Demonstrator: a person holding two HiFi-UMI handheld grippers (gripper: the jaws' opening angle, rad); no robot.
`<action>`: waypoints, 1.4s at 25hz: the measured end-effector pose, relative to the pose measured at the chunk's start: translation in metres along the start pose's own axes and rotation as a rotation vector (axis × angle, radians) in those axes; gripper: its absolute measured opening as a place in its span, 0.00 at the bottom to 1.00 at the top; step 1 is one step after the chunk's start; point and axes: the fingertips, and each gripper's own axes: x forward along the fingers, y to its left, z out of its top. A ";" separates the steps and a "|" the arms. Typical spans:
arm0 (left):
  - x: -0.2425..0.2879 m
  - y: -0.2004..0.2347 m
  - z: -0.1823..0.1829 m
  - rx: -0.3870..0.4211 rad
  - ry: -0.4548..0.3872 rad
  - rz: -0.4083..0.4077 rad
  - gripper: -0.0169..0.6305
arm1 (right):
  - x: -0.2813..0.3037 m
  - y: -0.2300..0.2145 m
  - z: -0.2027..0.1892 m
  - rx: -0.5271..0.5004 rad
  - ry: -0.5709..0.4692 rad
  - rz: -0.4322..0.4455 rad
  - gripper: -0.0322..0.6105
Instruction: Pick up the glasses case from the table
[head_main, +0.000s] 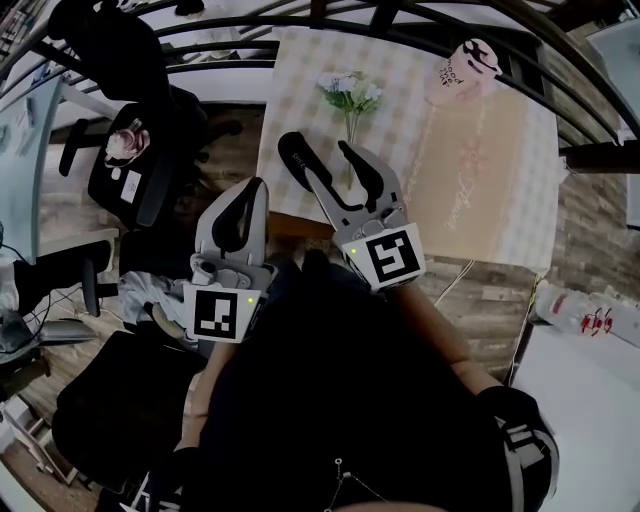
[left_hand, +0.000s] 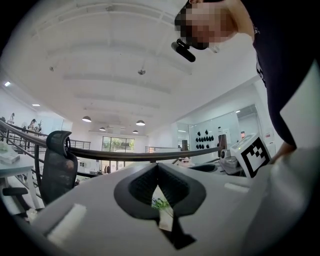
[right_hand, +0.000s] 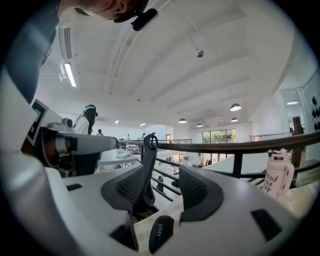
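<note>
Presently: glasses case (right_hand: 161, 232) — dark, oval, on the checked tabletop (head_main: 300, 80), bottom centre of the right gripper view, low between the spread jaws of the right hand-held gripper (head_main: 317, 148), not pinched. Left hand-held gripper (head_main: 255, 190) — jaws pressed together, empty, left of centre in the head view.

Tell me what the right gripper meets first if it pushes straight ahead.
Most likely the glasses case, lying low just ahead between the open jaws of the right gripper; depth is hard to judge.
</note>
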 end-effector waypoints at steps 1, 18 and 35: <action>0.002 0.001 -0.001 -0.001 0.006 -0.001 0.03 | 0.002 -0.001 -0.002 0.004 0.005 0.002 0.33; 0.043 0.014 -0.018 -0.007 0.069 -0.133 0.03 | 0.017 -0.010 -0.036 0.073 0.099 -0.052 0.33; 0.061 0.044 -0.073 -0.046 0.125 -0.197 0.03 | 0.046 -0.002 -0.110 0.104 0.280 -0.083 0.36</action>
